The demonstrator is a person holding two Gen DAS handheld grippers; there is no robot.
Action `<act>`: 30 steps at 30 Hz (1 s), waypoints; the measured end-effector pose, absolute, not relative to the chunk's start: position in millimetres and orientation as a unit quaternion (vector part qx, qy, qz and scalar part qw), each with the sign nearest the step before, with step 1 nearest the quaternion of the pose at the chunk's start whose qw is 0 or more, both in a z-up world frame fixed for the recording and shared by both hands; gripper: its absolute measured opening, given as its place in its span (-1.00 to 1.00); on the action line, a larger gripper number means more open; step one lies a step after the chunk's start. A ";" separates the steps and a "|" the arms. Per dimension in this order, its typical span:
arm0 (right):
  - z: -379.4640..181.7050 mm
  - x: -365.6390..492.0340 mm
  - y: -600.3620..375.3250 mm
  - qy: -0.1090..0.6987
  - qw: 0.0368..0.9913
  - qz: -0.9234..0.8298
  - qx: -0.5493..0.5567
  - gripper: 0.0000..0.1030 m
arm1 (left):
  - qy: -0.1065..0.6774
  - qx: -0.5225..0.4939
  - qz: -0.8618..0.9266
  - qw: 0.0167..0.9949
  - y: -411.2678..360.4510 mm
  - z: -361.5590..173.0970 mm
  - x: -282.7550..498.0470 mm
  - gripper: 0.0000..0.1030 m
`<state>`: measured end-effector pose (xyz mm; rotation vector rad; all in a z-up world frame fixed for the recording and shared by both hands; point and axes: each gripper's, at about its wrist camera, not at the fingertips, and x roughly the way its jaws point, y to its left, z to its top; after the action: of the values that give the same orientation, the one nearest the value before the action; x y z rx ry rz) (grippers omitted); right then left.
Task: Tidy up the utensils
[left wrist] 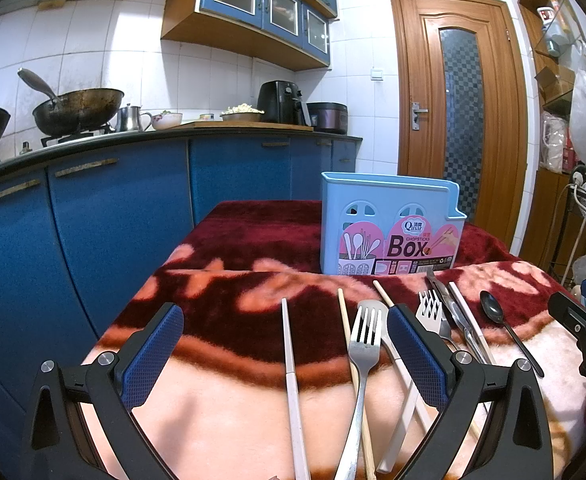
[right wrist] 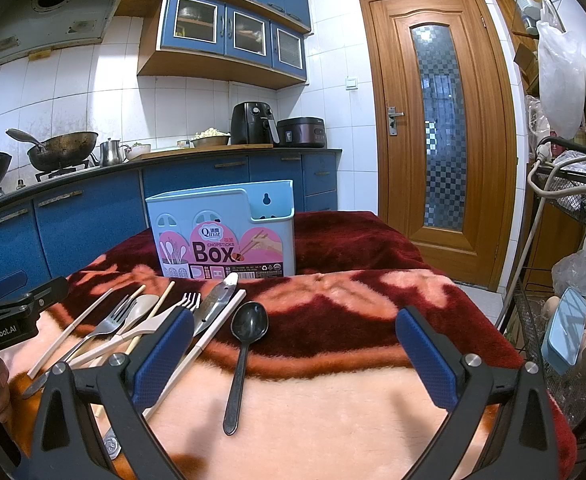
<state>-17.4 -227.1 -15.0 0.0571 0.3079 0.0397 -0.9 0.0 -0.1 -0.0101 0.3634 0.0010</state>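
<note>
Utensils: they lie loose in a row on the blanket, handles toward the tools, all outside the box.
Fork (left wrist: pixel 363 344): between the left tool's fingers, near its right finger, on a wooden chopstick (left wrist: pixel 347 332).
White chopstick (left wrist: pixel 291 376): also between the left tool's fingers, left of the fork.
Black spoon (right wrist: pixel 245 344): between the right tool's fingers, near its left finger, bowl pointing away.
Second fork (left wrist: pixel 431 310): just beyond the left tool's right finger, beside a knife (right wrist: pixel 215 306).
Box (right wrist: pixel 225 232): a light blue holder standing upright past the utensils, ahead of both tools, pink label facing them.
Left tool (left wrist: pixel 285 356): jaws spread wide, holding nothing, low over the blanket.
Right tool (right wrist: pixel 295 360): jaws wide apart too, empty, to the right of the left tool.
Surface (right wrist: pixel 333 420): draped in a dark red and pink plush blanket.
Room: blue cabinets and a wok (left wrist: pixel 75 110) to the left, a wooden door (right wrist: pixel 441 128) beyond on the right.
</note>
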 end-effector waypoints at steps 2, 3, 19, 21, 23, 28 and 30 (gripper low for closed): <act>-15.0 -17.5 -227.1 0.153 0.988 0.020 0.028 1.00 | 0.181 -0.005 0.001 0.984 0.0 0.0 -1.0 0.97; -15.0 -17.5 -227.2 0.153 0.988 0.020 0.029 1.00 | 0.180 -0.005 0.001 0.984 0.0 0.0 -1.0 0.97; 0.1 -1.9 -226.2 0.238 0.970 0.049 0.016 1.00 | 0.220 0.001 -0.001 0.975 11.9 13.9 3.0 0.97; 5.3 4.2 -223.5 0.264 0.963 0.058 0.009 1.00 | 0.232 0.004 -0.002 0.973 15.7 19.7 6.6 0.97; 7.8 10.6 -222.0 0.290 0.955 0.065 0.007 1.00 | 0.249 0.003 -0.005 0.968 20.1 25.4 11.6 0.97; 9.1 26.6 -219.6 0.363 0.928 0.078 0.010 1.00 | 0.323 -0.016 -0.028 0.946 32.0 35.5 32.7 0.97; 9.1 31.6 -217.0 0.384 0.920 0.079 0.000 1.00 | 0.348 -0.015 -0.031 0.937 35.0 36.6 39.5 0.97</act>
<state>31.6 -217.0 9.1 -0.0004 0.7890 0.1614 39.5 35.0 36.6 -0.0305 0.7107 -0.0624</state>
